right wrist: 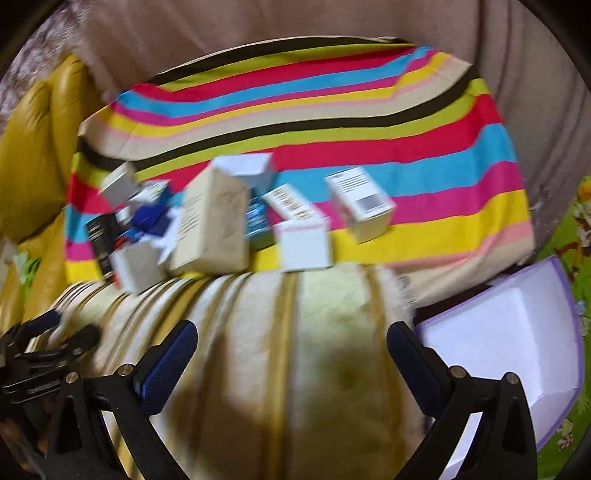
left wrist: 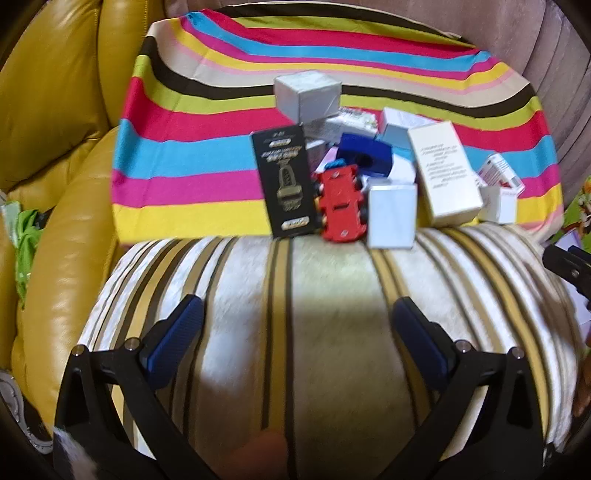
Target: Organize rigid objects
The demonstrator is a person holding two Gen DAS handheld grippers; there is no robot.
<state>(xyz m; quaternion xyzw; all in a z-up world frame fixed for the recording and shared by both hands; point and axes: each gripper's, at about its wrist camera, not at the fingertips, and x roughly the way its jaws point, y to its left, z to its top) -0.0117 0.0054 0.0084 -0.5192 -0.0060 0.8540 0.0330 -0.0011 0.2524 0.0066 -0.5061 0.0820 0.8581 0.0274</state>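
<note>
Only our right view shows the lavender bin (right wrist: 524, 332); left gripper (left wrist: 295, 321) and right gripper (right wrist: 291, 343) gape empty.

A mustard leather armchair (left wrist: 55, 155) beside a mauve-grey sofa (right wrist: 258, 22) — rainbow-striped cloth (left wrist: 207, 162) draped over it.

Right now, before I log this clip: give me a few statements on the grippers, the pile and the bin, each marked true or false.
1. Both the left gripper and the right gripper are open and empty. True.
2. The red toy car lies between the black box and a white box. True.
3. The pile sits on a plain grey cloth. False: it sits on a bright striped cloth.
4. The lilac bin is full of boxes. False: no boxes show inside it.
5. The right gripper hangs over the striped blanket, short of the pile. True.
</note>
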